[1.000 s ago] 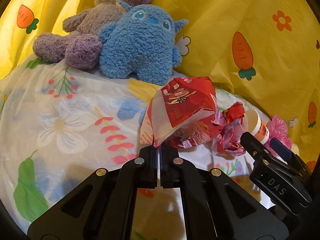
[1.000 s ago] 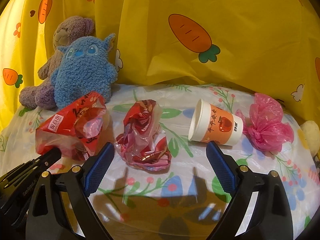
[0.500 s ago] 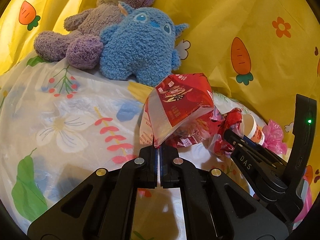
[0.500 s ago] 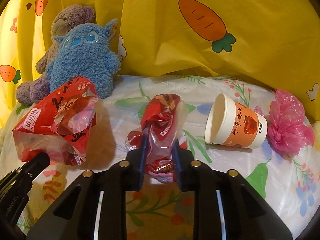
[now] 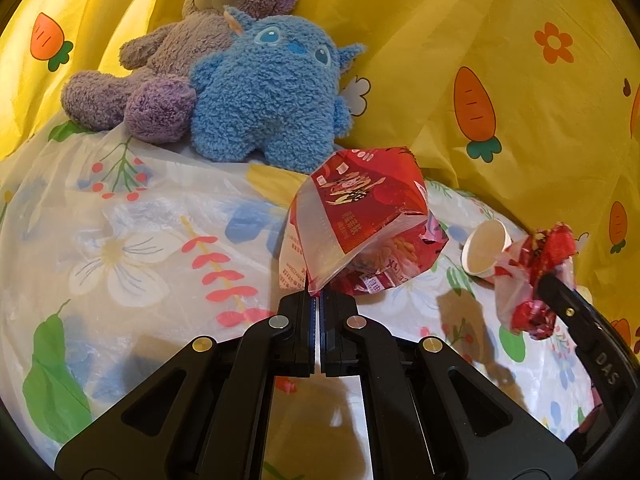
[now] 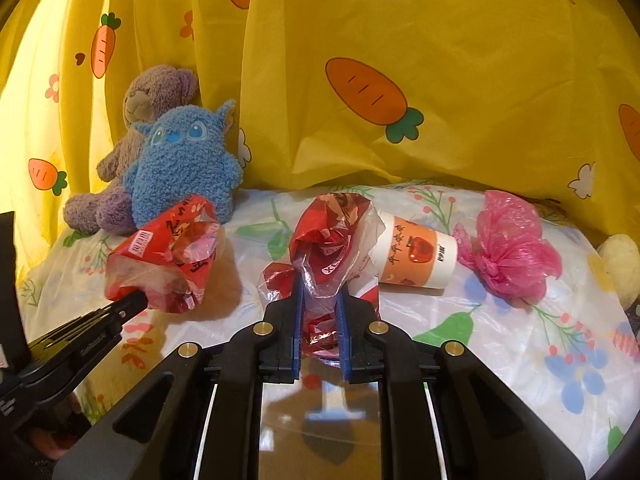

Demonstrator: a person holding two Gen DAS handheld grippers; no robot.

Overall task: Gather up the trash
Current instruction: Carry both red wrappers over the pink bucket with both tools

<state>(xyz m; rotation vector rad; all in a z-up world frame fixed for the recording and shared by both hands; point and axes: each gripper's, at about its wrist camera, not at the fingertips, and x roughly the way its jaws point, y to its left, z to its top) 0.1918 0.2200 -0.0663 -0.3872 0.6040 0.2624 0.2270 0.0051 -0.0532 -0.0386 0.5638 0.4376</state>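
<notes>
Here the left gripper (image 5: 319, 300) pinches the red bag (image 5: 360, 216) open, the right gripper's (image 6: 319, 300) jaws just closing on a crumpled wrapper (image 6: 332, 236).

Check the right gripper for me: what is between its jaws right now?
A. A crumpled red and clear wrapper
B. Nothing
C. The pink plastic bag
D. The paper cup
A. The right gripper has just been closing and its blue pads press on the crumpled red and clear wrapper, while the paper cup and pink plastic bag lie apart on the sheet.

A floral sheet (image 6: 520, 344) carries a paper cup (image 6: 416, 258) on its side, a pink bag (image 6: 510, 248) and two plush toys (image 6: 180, 168).
</notes>
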